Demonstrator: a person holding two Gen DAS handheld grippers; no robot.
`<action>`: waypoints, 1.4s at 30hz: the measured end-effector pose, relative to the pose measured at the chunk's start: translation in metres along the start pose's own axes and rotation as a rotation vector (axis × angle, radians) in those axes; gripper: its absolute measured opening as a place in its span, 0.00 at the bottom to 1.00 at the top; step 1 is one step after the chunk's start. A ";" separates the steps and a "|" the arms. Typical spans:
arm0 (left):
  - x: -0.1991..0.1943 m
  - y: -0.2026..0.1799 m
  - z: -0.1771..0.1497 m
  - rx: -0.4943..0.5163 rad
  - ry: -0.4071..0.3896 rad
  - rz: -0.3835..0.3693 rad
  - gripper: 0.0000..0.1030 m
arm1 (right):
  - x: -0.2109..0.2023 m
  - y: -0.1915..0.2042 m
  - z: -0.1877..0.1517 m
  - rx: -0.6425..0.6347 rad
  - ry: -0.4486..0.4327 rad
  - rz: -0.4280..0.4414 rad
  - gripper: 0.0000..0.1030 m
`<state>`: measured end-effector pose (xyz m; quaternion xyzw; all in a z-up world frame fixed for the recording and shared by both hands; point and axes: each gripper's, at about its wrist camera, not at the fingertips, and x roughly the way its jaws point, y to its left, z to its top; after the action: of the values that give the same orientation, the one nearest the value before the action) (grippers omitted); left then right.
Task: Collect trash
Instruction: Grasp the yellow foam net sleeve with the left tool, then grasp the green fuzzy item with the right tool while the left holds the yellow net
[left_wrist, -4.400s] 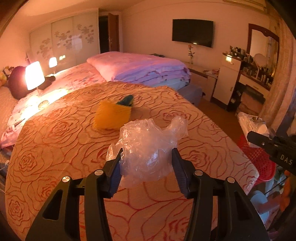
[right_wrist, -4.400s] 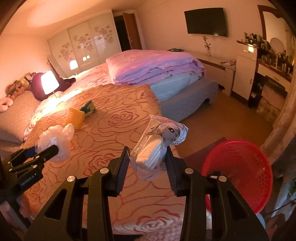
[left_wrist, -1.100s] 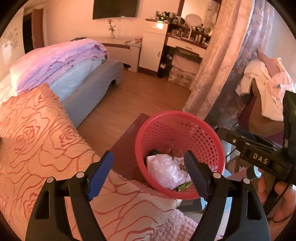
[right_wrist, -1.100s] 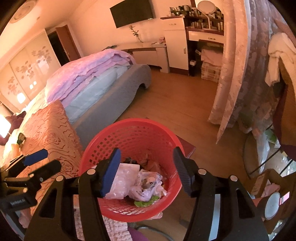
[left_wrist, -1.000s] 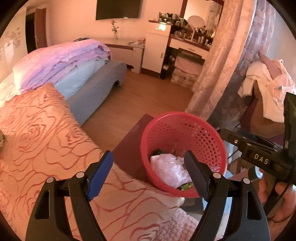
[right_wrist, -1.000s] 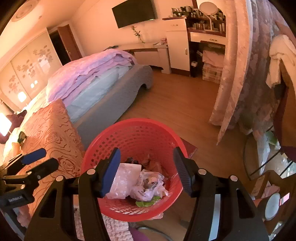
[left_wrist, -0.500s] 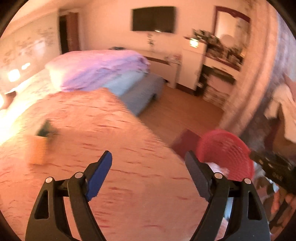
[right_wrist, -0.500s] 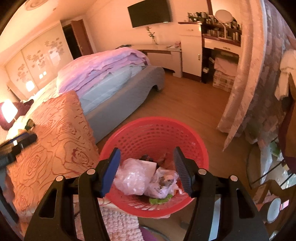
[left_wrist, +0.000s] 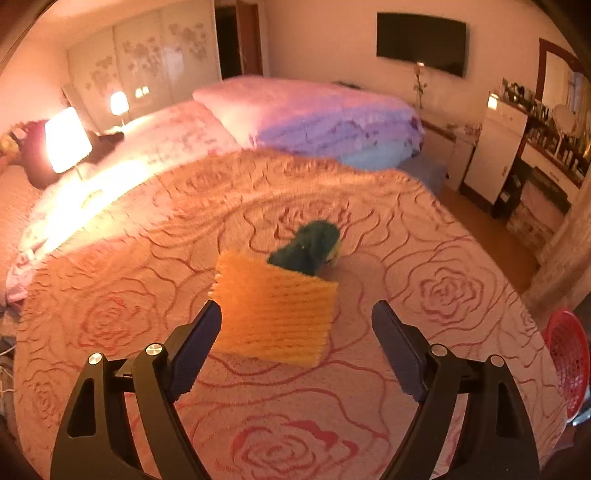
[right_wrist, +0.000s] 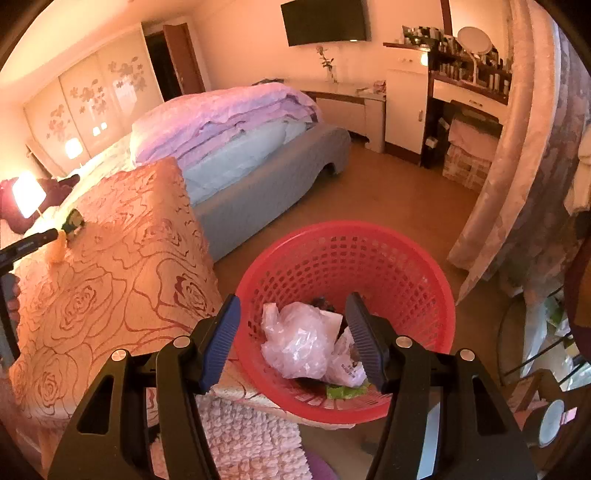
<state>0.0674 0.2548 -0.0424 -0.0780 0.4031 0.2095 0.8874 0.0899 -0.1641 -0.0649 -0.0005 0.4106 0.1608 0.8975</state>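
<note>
Left wrist view: we see the left tool (left_wrist: 297, 332) spread wide and empty, its jaws just opened further, above a yellow foam net (left_wrist: 275, 317) and a green wrapper (left_wrist: 308, 245) on the bed (left_wrist: 443, 295). Right wrist view: the right tool (right_wrist: 293, 339), partly open and empty, hangs over the red basket (right_wrist: 369, 251), where a plastic bag (right_wrist: 299, 339) lies.

Left wrist view: looks steeply down over the rose-patterned bedspread (left_wrist: 461, 295), close above it, facing the wardrobe and lamp (left_wrist: 66, 140) end of the room. Right wrist view: set beside the bed's foot, angled down into the red basket (right_wrist: 424, 280) just below, facing the dresser and wall television (right_wrist: 325, 20). Shared ground: bedspread, folded purple quilts (left_wrist: 314, 114), television, lamp; the basket shows at the left view's right edge.
</note>
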 end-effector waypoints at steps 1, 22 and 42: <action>0.005 0.001 0.001 -0.002 0.008 -0.005 0.78 | 0.001 0.001 -0.001 -0.001 0.003 0.000 0.56; -0.020 0.020 -0.033 -0.009 -0.012 -0.037 0.19 | 0.003 0.020 -0.004 -0.044 0.004 0.025 0.56; -0.062 0.063 -0.094 -0.100 -0.024 0.089 0.18 | 0.020 0.165 0.017 -0.242 -0.005 0.241 0.56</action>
<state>-0.0608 0.2636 -0.0565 -0.1015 0.3847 0.2695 0.8770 0.0671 0.0003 -0.0472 -0.0590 0.3832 0.3157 0.8661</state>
